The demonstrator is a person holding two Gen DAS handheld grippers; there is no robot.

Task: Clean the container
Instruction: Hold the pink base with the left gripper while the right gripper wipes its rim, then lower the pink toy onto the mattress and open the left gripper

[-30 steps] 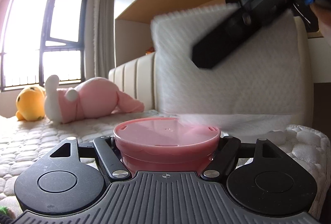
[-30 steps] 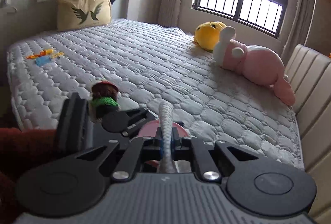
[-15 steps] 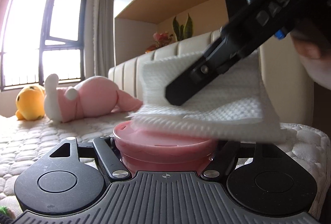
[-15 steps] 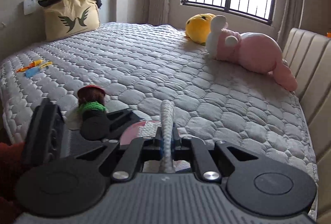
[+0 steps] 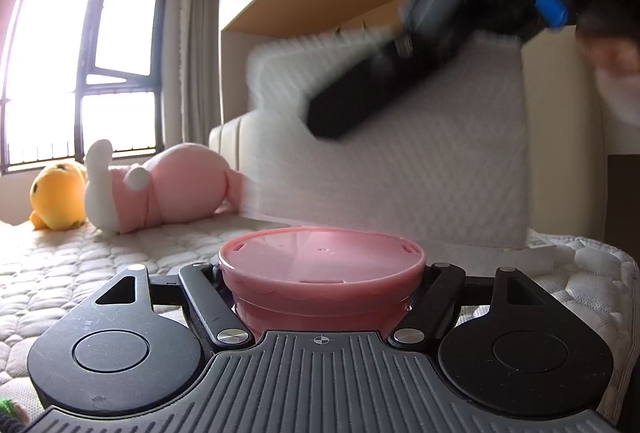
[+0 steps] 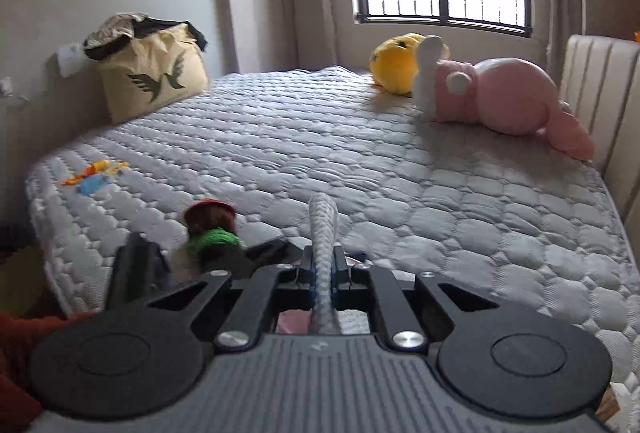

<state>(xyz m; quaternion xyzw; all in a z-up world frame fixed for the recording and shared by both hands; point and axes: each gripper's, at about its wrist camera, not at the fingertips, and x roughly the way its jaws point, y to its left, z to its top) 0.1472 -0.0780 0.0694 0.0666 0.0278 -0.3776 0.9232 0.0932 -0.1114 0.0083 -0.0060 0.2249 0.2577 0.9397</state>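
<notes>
A pink round container (image 5: 322, 273) with its lid on sits between the fingers of my left gripper (image 5: 322, 283), which is shut on its sides. Above and behind it a white textured cloth (image 5: 420, 161) hangs upright, just clear of the lid, pinched by my right gripper (image 5: 360, 105), which is motion-blurred. In the right wrist view the cloth (image 6: 323, 257) shows edge-on between the shut fingers of my right gripper (image 6: 323, 275). A sliver of the pink container (image 6: 294, 321) shows below them, and part of the left gripper's body (image 6: 136, 273) appears at the lower left.
A quilted grey mattress (image 6: 360, 161) fills the scene. A pink plush rabbit (image 6: 500, 101) and a yellow plush (image 6: 394, 63) lie by the window. A small doll in green (image 6: 210, 229), scattered toys (image 6: 94, 173) and a beige bag (image 6: 154, 73) are on the left. A padded headboard (image 6: 600, 81) stands at the right.
Half a second ago the cloth lay flat on the pink lid; now my right gripper has lifted it up, and it hangs upright above the container. The left gripper has held still.
</notes>
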